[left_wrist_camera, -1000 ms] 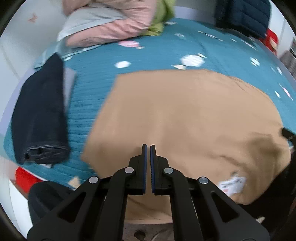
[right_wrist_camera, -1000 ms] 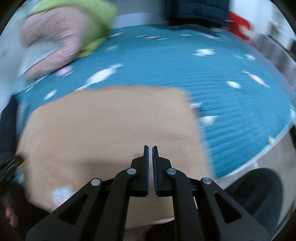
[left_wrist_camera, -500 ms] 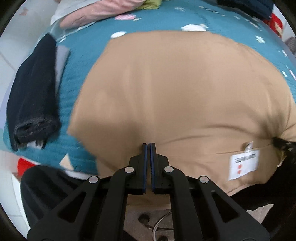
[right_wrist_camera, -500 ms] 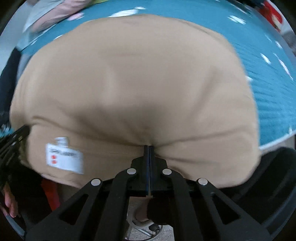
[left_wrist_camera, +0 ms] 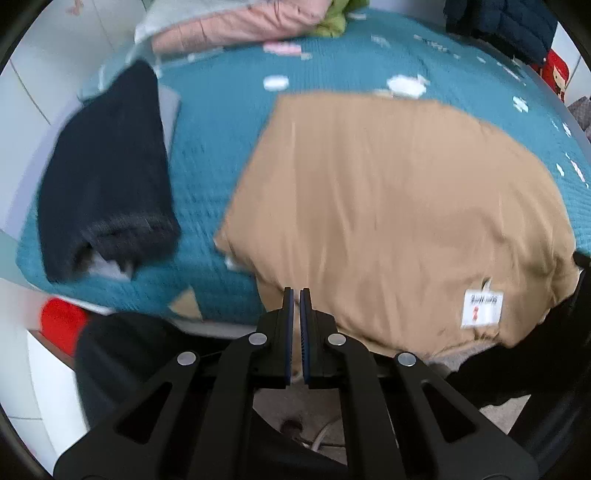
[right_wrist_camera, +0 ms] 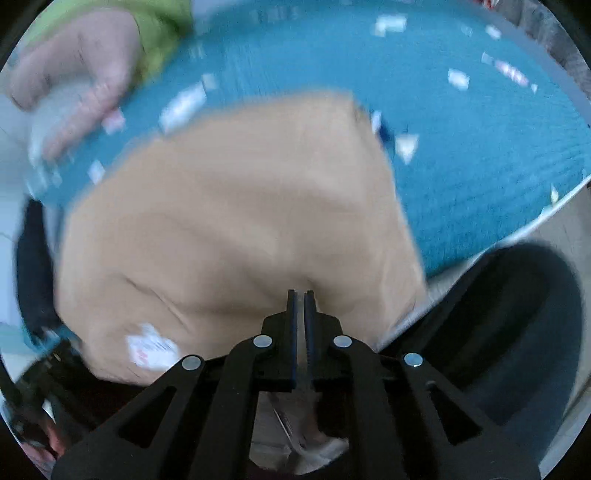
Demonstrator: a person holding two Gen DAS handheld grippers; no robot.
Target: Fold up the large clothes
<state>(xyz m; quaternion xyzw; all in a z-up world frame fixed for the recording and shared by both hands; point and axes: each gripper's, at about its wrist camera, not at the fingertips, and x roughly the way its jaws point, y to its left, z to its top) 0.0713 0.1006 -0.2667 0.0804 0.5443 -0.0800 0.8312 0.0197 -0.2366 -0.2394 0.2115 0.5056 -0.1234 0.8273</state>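
A large tan garment lies flat on the teal bedspread, with a white care label near its near right edge. It also shows, blurred, in the right wrist view. My left gripper hovers at the garment's near left edge, jaws nearly together with nothing between them. My right gripper sits at the garment's near edge, jaws almost closed with a thin gap and no cloth visibly between them.
A folded dark garment lies left of the tan one. Pink and green clothes pile up at the bed's far side, a dark jacket at the far right. The bed edge runs just below the grippers. A dark round chair stands close by.
Both grippers pulled back and up from the garment's near edge. The right gripper, pressed shut at the hem half a second ago, now shows a thin gap. The tan garment lies flatter.
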